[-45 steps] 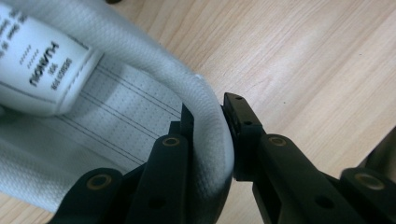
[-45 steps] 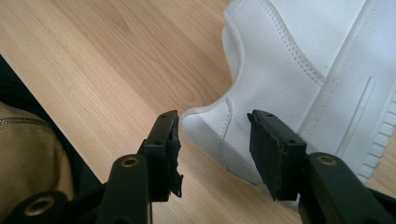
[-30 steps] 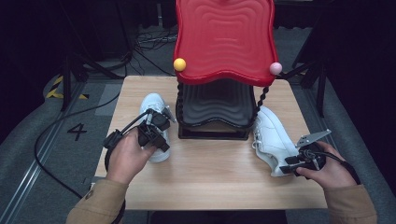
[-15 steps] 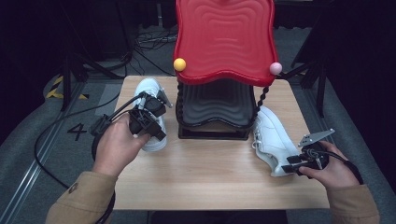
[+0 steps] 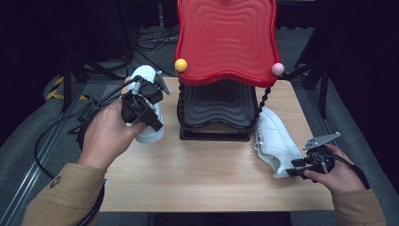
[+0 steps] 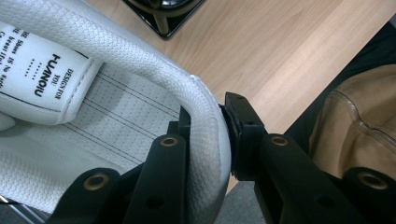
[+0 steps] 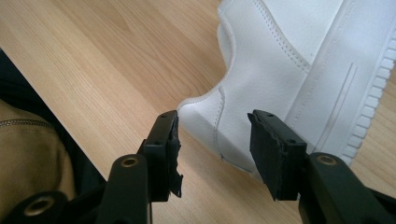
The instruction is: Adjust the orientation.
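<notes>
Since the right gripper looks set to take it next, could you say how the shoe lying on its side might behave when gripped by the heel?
The right shoe lies on its side between the open jaws of the right gripper. Its smooth upper may slip a little. Held by the heel, the long toe end would probably sag. The left shoe, pinched by its padded collar in the left gripper, suggests it is light.

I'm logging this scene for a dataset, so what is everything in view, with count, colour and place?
wooden table: one, light wood, centre.
shoe rack: one, black base and twisted posts with red wavy top shelf, back middle of the table.
knobs: two, yellow and pink, at the red shelf's front corners.
left sneaker: one, white, left of the rack, clamped at its collar.
right sneaker: one, white, lying right of the rack.
cables: black, floor at left.
left hand-held gripper: black, shut on the collar.
right hand-held gripper: black, open at the heel.
sleeves: two, tan, bottom corners.
</notes>
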Demonstrator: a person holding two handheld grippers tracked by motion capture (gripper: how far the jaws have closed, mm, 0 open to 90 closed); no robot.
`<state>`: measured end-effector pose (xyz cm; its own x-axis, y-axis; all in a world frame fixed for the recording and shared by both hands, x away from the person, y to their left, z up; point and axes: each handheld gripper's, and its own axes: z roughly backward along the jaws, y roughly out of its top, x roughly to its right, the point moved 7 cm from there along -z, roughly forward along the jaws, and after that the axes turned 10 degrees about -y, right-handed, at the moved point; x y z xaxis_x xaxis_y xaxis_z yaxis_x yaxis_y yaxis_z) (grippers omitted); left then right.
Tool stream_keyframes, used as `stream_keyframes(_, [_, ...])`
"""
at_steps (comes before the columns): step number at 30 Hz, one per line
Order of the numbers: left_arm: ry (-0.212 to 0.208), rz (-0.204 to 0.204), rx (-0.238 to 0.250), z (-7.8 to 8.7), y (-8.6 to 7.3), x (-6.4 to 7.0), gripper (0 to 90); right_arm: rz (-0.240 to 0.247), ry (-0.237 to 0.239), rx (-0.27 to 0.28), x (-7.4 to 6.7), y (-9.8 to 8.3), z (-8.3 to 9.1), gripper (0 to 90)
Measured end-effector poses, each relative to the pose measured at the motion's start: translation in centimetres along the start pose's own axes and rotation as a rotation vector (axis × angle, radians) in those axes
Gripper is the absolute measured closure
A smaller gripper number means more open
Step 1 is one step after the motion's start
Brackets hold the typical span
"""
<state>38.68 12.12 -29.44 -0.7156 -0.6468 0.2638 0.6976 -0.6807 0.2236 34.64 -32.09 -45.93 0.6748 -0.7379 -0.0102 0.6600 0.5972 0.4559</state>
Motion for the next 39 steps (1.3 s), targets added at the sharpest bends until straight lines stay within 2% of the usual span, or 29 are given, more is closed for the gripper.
stream_keyframes(2, [0.006,-0.004,0.011,1.1,0.4,0.3,78.5,-0.004,-0.002,0.000,0.0,-0.2,0.1,53.5])
stream_keyframes(8, [0.035,-0.018,0.011,3.0,1.3,1.1,78.2,-0.015,-0.002,0.002,0.0,-0.5,0.2,53.5])
stream_keyframes(13, [0.051,-0.037,0.043,5.1,2.3,2.0,78.2,-0.021,-0.003,0.005,0.1,-0.9,0.4,53.6])
stream_keyframes(20, [0.090,-0.058,0.056,7.1,3.8,2.8,78.2,-0.022,-0.004,0.009,0.2,-1.0,0.7,53.8])
stream_keyframes(25, [0.096,-0.066,0.081,8.4,4.9,3.2,78.2,-0.023,-0.003,0.011,0.2,-1.2,0.8,53.9])
stream_keyframes(26, [0.114,-0.071,0.084,8.9,5.5,3.4,78.2,-0.023,-0.002,0.010,0.2,-1.2,0.7,53.9])
stream_keyframes(34, [0.166,-0.084,0.066,10.5,7.0,3.8,78.1,-0.022,-0.006,0.015,0.3,-1.2,0.7,54.3])
stream_keyframes(35, [0.181,-0.088,0.076,11.0,7.5,3.9,78.1,-0.021,0.004,0.013,0.2,-1.2,0.7,54.4])
stream_keyframes(39, [0.183,-0.097,0.101,11.8,8.1,4.2,78.2,-0.017,0.002,0.014,0.1,-1.2,0.6,54.4])
